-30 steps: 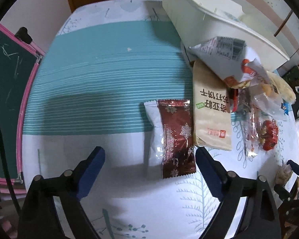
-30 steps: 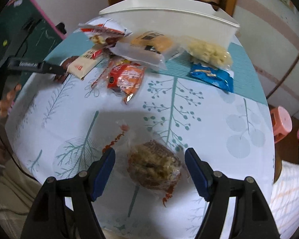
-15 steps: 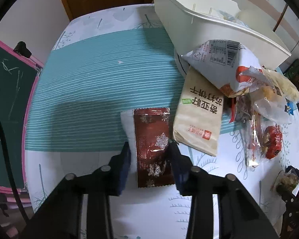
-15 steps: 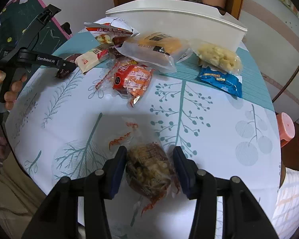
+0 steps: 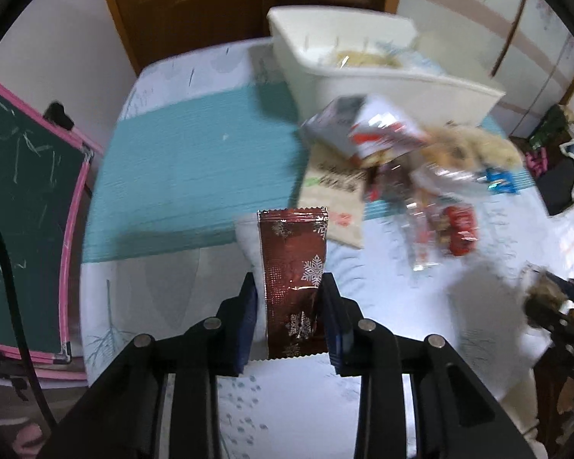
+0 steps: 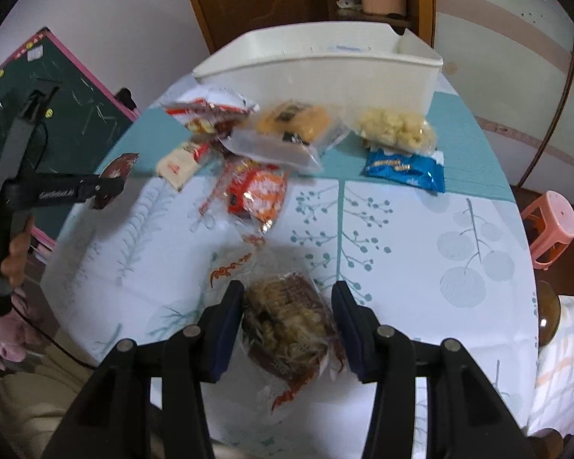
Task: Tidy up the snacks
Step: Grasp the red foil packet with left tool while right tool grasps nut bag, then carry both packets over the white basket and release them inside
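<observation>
The dark red snowflake packet (image 5: 292, 275) was held clamped in the left hand-held gripper (image 5: 290, 313), raised off the worktop (image 5: 164, 287). The noodle cake bag (image 6: 287, 321) was pinched in the right hand-held gripper (image 6: 289, 317). Both were best carried level over the loose snacks and released inside the white bin (image 6: 325, 72).

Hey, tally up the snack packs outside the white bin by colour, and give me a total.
Blue packet: 1
Dark red packet: 1
Beige packet: 1
Red-and-white packet: 1
Orange packet: 1
Clear bags: 3, holding pastry, puffs and shredded bun
Total: 8
</observation>
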